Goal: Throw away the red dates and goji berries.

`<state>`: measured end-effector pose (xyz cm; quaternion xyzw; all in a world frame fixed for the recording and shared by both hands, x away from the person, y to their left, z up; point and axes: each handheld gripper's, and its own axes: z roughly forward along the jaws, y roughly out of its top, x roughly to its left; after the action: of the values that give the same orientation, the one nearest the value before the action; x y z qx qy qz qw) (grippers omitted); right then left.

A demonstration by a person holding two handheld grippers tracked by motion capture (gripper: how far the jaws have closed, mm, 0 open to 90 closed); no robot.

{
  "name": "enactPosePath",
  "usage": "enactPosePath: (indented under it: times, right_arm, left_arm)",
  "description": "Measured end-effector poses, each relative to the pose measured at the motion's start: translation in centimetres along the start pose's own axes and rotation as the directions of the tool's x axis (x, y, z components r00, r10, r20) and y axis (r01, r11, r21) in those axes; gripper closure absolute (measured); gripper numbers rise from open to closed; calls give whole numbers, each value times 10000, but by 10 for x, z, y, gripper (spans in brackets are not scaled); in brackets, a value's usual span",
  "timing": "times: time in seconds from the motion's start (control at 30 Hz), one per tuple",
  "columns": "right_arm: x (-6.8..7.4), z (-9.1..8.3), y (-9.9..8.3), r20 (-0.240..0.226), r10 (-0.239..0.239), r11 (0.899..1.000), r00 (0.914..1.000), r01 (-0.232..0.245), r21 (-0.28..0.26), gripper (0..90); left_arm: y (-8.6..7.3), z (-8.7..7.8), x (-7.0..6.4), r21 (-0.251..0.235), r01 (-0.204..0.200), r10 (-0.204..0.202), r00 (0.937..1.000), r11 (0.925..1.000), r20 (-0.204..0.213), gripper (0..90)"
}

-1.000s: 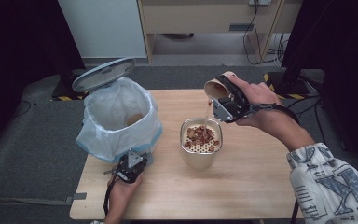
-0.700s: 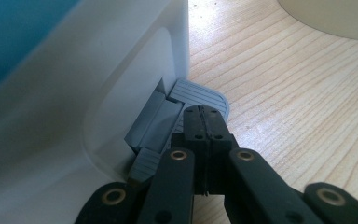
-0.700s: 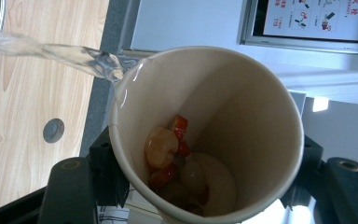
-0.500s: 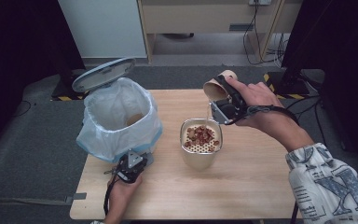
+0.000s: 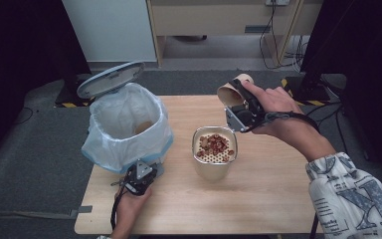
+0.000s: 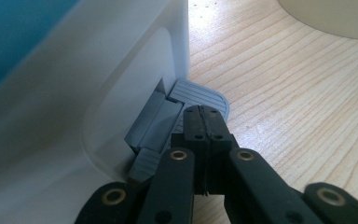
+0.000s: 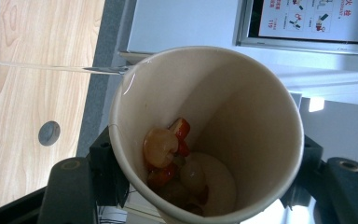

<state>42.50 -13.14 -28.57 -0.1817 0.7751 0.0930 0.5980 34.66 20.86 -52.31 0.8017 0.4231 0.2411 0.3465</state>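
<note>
Two grippers at work. Right gripper (image 5: 239,102): jaws pinching a paper cup (image 5: 230,91), tipped above the strainer pot (image 5: 215,158) at mid-table, fruit pieces (image 7: 173,158) clinging inside. Left gripper (image 6: 204,122): jaws pressed together on the bin's pedal (image 6: 199,95), propping the lid (image 5: 110,78) open. Bare table (image 5: 258,199) lies toward the near edge.
</note>
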Motion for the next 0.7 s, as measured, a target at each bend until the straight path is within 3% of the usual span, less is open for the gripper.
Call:
enactPosePath:
  times: [0.2, 0.7]
  right_arm:
    - [-1, -1, 1, 102, -165, 9999, 9998, 165, 33, 335]
    - [-6, -3, -3, 178, -16, 10000, 9998, 15, 28, 335]
  left_arm:
    - [0, 0, 0, 1, -3, 3, 10000, 10000, -1, 896]
    - [0, 0, 0, 15, 13, -13, 10000, 10000, 6, 897]
